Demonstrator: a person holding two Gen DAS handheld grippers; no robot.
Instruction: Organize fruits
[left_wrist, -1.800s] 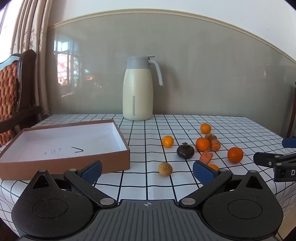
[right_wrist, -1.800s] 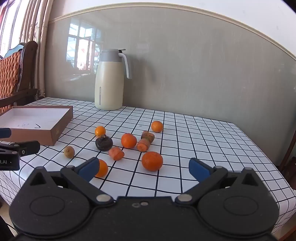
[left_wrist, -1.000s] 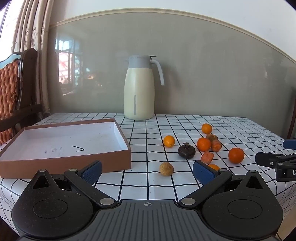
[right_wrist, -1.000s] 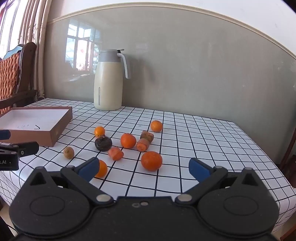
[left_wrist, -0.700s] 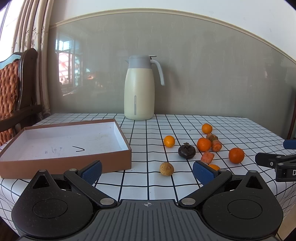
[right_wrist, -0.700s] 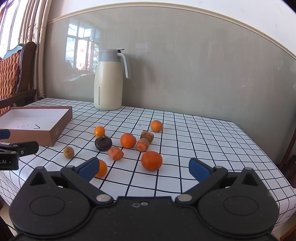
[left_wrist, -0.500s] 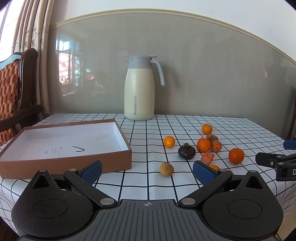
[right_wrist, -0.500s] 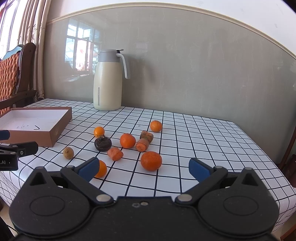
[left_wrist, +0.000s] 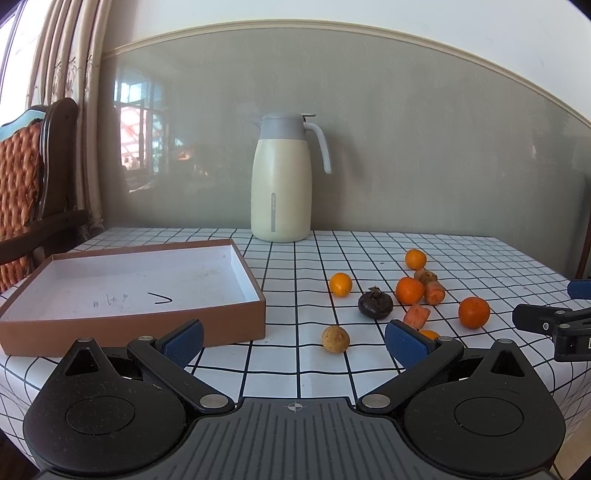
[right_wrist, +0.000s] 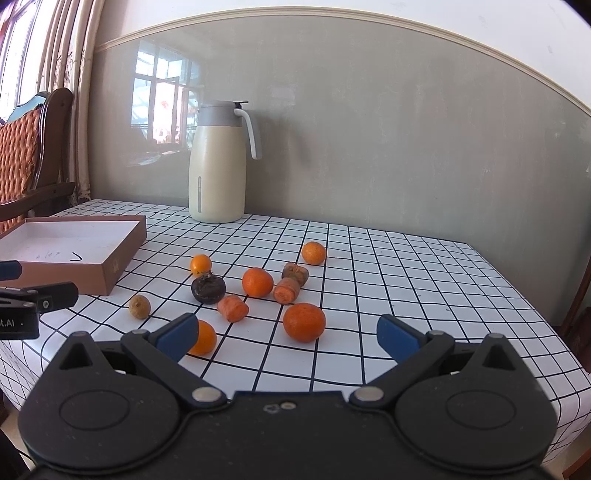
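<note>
left gripper (left_wrist: 294, 341) jaws apart | right gripper (right_wrist: 286, 336) jaws apart | orange (right_wrist: 204, 338) half-hidden, perhaps tangerine

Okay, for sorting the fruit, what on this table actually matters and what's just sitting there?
For the job:
oranges, e.g.
mangosteen
small brown fruit
carrot pieces, e.g.
box, with nothing in it
left tool and right tool, both open

Just there:
jug
chair
curtain
checked tablecloth
</note>
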